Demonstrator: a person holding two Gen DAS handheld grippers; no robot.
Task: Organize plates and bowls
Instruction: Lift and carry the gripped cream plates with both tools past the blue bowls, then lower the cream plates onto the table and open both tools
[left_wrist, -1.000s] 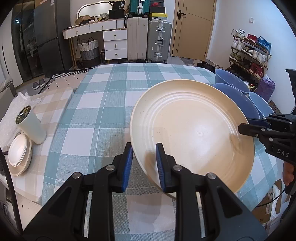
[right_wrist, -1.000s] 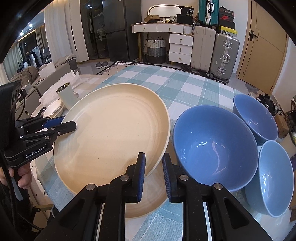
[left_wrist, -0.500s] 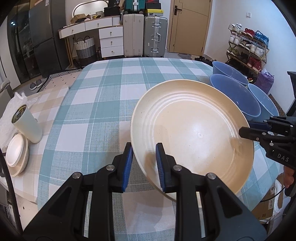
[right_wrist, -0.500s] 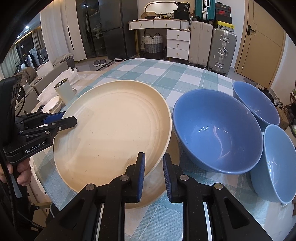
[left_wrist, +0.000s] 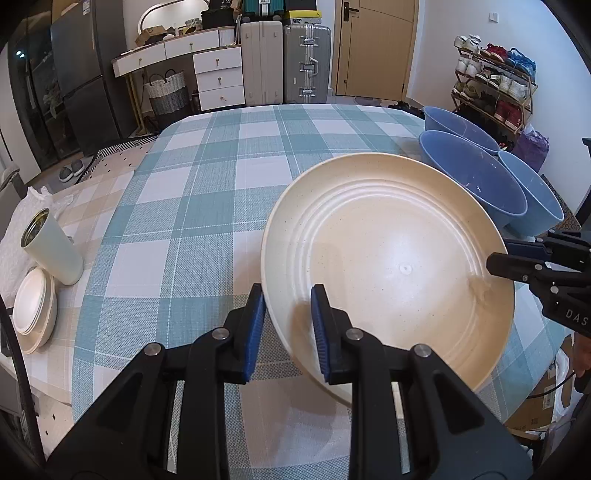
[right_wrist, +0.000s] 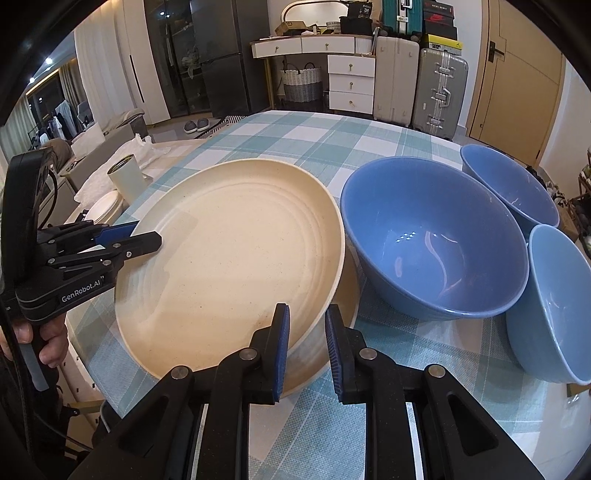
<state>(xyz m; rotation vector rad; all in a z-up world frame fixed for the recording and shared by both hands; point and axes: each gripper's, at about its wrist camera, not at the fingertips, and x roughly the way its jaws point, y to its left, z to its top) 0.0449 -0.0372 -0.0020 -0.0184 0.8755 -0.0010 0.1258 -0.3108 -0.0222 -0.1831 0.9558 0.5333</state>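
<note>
A large cream plate (left_wrist: 391, 258) is held between both grippers, just above a second cream plate (right_wrist: 325, 354) lying on the checked tablecloth. My left gripper (left_wrist: 288, 325) is shut on the plate's near-left rim; it also shows in the right wrist view (right_wrist: 144, 238). My right gripper (right_wrist: 306, 343) is shut on the opposite rim (right_wrist: 314, 325) and shows in the left wrist view (left_wrist: 495, 258). Three blue bowls stand to the right: a big one (right_wrist: 432, 240), one behind it (right_wrist: 513, 184) and one in front (right_wrist: 554, 306).
A pale green cup (left_wrist: 51, 251) and a stack of small white plates (left_wrist: 33, 306) stand on a side table at the left. The table's front edge (left_wrist: 295, 461) is close. Suitcases, drawers and a shoe rack stand beyond.
The held cream plate has come lower toward the plate underneath it. Both grippers keep their hold on its rims.
</note>
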